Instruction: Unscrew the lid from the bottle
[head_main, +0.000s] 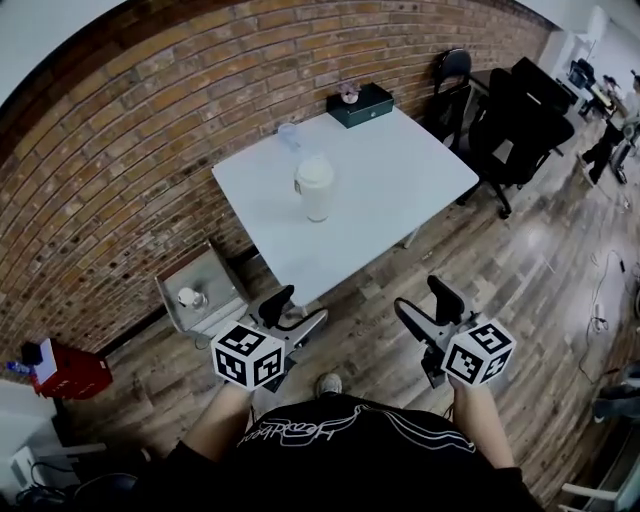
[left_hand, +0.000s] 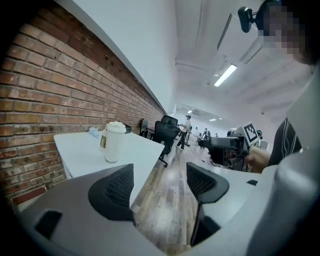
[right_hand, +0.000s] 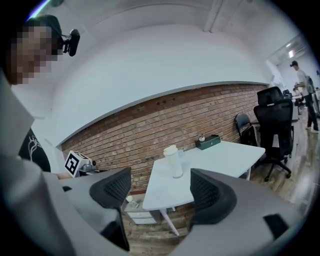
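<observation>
The bottle (head_main: 314, 190), with its lid (head_main: 314, 168) on, stands upright in the middle of the white bench (head_main: 400, 190). The left gripper (head_main: 303, 306) and the right gripper (head_main: 420, 297) hang over the wooden floor, well apart from the bottle. Both have their jaws wide and empty. A dark green box (head_main: 361, 104) sits at the bench's far edge. Black chairs (head_main: 515, 125) stand to the right, and a grey cabinet (head_main: 205, 285) stands by the brick wall.

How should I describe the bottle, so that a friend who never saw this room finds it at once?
Find the white table beside the brick wall. The bottle stands upright on it, alone near the middle. It is tall and cream-white with a lid, unlike the low dark green box at the far corner and the small clear item behind it.
</observation>
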